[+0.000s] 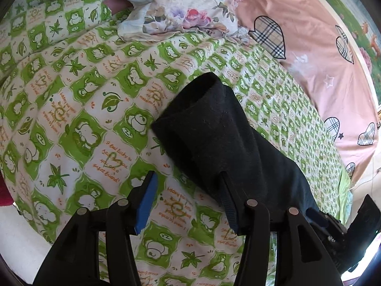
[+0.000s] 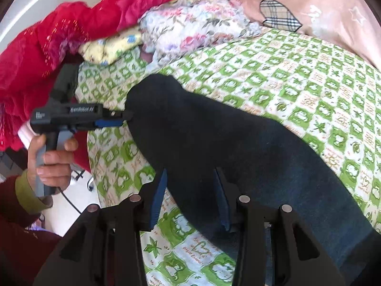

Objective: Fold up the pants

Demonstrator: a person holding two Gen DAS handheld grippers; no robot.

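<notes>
— Surface and room?
— A bed (image 1: 78,109) under a green-and-white quilted cover printed with leaves and cartoon animals; pink bedding (image 1: 316,54) with plaid hearts along the far side, a crumpled floral cloth (image 1: 181,7) and a red blanket (image 2: 54,38) heaped at the head.

— Task item?
— Black pants (image 2: 214,138), soft and matte, lying in a long band across the cover, folded end rounded and thick.

— Grippers?
— Left gripper (image 1: 188,205) spread wide, one finger beside the pants edge, the other on bare cover. Right gripper (image 2: 190,200) likewise parted, fingers straddling the near edge of the fabric, gripping nothing.

— Room to move?
— Open cover on both sides of the pants; bedding piles well apart from it.
</notes>
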